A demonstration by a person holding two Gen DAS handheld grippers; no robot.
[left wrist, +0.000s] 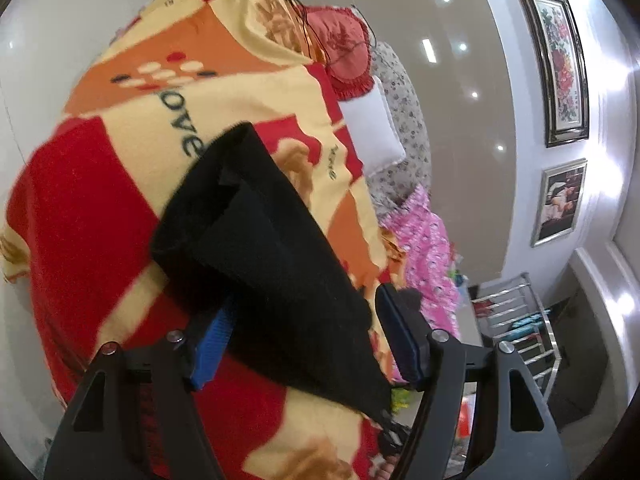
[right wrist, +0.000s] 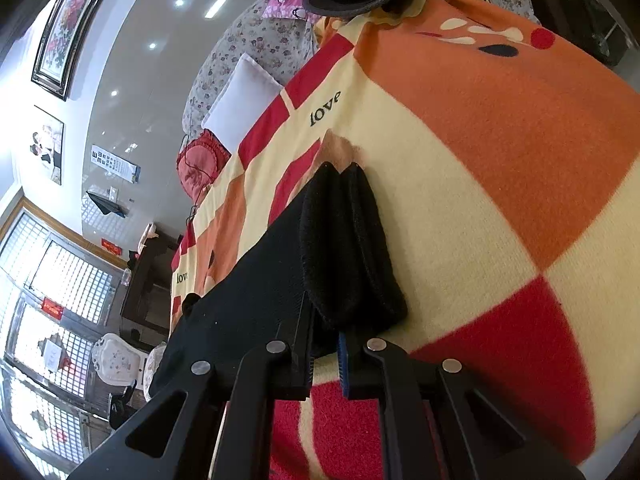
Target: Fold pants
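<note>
Fingers of the right gripper [right wrist: 326, 364] pinch tight on the black pants [right wrist: 348, 248] at bottom centre. Left gripper [left wrist: 308, 344] gapes wide, cloth draped loosely across it and unheld, so that end could slide off onto the blanket [left wrist: 100, 200] and spoil the fold. Pillows [left wrist: 376, 128] beyond.

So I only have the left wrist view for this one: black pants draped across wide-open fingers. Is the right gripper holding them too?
Observer: Yes. The right gripper is closed on the black pants, with fabric pinched between its pads.
Operator: Which part did it grab?
Observer: Near one end. Two thick edges of the fabric stick out side by side just past its fingertips, lying against the patterned blanket.
</note>
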